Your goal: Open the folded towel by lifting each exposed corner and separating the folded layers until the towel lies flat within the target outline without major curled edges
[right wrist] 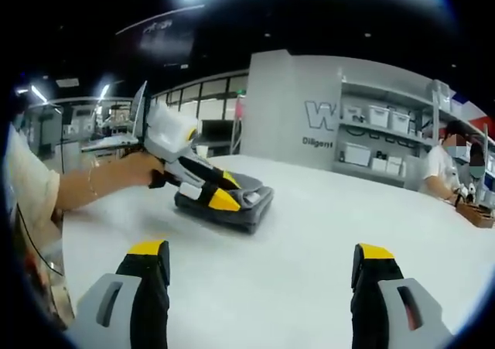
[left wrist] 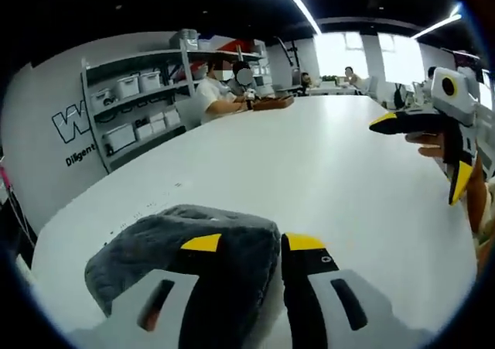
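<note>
The left claw [right wrist: 219, 193] grips the folded grey fleece towel [right wrist: 232, 200], hiding its near edge; the right claw [right wrist: 261, 260] hangs wide above the white surface [right wrist: 325, 225].

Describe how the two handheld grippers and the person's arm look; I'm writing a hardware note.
Each gripper has black jaws with yellow tips on pale grey slotted bodies. The left gripper carries a white housing above its jaws; the right gripper has a white box with a yellow ring. The person's hand shows a thin bracelet at the wrist and a pale short sleeve.

place: office/lab | cues: big white table [left wrist: 325, 171], shelves of storage bins [left wrist: 135, 105], seated people [left wrist: 216, 94]
</note>
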The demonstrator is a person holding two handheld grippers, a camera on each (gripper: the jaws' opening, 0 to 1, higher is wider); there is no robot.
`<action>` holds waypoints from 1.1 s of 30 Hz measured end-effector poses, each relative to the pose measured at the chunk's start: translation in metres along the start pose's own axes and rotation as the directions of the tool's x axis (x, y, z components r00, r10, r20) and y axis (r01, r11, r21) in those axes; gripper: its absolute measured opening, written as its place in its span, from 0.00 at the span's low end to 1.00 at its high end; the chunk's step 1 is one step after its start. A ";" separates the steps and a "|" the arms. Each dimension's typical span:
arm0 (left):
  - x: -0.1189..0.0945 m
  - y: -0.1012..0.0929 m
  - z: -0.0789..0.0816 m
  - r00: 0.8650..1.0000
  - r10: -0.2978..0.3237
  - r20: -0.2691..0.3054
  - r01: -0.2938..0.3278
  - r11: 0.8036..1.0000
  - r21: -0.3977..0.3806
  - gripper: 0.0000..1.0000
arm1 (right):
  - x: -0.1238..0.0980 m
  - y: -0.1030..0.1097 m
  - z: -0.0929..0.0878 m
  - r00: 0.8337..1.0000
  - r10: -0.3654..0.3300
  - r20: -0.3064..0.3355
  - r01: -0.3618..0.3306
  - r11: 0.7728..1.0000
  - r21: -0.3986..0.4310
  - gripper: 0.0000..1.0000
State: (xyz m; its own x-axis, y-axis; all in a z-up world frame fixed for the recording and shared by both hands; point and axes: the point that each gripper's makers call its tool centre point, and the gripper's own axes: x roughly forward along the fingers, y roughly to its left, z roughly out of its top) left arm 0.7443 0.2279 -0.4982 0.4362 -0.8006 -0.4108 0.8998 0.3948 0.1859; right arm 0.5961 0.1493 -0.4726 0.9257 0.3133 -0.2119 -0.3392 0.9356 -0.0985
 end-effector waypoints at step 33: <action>-0.059 0.076 0.004 0.943 0.253 0.218 -0.160 0.915 -0.370 0.05 | -0.002 0.029 0.006 1.000 0.005 0.001 -0.005 1.000 -0.003 0.98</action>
State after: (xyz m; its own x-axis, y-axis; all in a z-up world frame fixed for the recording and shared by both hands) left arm 0.7872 0.3029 -0.4560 0.6417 -0.7529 -0.1461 0.7486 0.6563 -0.0944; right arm 0.5858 0.1766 -0.4694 0.9243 0.3178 -0.2112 -0.3440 0.9335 -0.1007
